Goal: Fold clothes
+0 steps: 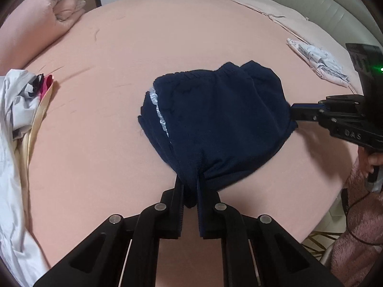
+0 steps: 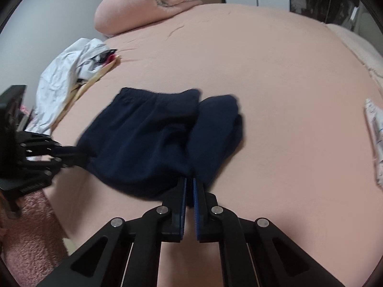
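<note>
Dark navy shorts (image 1: 215, 119) with an elastic waistband lie on the pink bed sheet, a strip of silvery trim showing at their left side. My left gripper (image 1: 190, 181) is shut on the near hem, with cloth bunched between its fingers. My right gripper (image 1: 293, 113) comes in from the right and pinches the shorts' right corner. In the right wrist view the navy shorts (image 2: 148, 138) spread ahead, my right gripper (image 2: 189, 181) is shut on their near edge, and my left gripper (image 2: 83, 159) holds their left corner.
A heap of white and cream clothes (image 1: 21, 124) lies at the bed's left edge. A rolled pink duvet (image 1: 45, 16) sits at the far left. A folded white patterned garment (image 1: 318, 59) rests at the right. A fuzzy pink sleeve (image 1: 359, 215) is at the near right.
</note>
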`<control>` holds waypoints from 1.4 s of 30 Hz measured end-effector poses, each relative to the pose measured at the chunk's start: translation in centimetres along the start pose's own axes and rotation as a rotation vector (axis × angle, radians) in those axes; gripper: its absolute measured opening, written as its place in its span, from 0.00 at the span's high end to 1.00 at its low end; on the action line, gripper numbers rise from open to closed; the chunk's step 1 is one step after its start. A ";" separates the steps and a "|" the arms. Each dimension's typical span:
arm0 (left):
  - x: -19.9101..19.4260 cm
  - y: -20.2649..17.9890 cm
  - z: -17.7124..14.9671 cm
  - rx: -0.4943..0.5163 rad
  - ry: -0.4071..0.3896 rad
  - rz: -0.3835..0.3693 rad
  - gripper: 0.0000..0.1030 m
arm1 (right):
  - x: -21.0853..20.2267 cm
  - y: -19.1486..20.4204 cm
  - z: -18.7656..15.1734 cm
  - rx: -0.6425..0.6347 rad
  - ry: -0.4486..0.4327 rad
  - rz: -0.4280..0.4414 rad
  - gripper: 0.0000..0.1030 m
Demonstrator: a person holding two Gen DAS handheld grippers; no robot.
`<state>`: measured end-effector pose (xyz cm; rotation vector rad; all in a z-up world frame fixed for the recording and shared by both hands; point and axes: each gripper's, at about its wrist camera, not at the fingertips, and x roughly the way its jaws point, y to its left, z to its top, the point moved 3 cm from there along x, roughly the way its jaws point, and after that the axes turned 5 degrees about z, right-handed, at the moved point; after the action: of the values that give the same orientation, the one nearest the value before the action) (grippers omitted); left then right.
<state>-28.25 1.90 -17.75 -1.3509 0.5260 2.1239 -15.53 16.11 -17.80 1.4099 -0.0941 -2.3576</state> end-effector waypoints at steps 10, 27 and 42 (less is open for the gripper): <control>0.1 2.7 -1.3 -0.014 0.065 -0.038 0.89 | -3.5 0.0 0.0 0.033 -0.064 0.122 0.95; 0.1 3.5 0.8 0.080 -0.085 -0.036 0.87 | 0.6 1.6 1.2 -0.060 0.014 0.064 0.94; -2.3 2.8 -0.5 0.230 -0.134 -0.099 0.41 | 2.4 2.8 5.7 -0.114 -0.012 0.103 0.70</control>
<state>-28.95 -1.08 -15.82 -1.0771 0.6147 1.9892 -20.60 11.85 -16.29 1.3054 -0.0343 -2.2509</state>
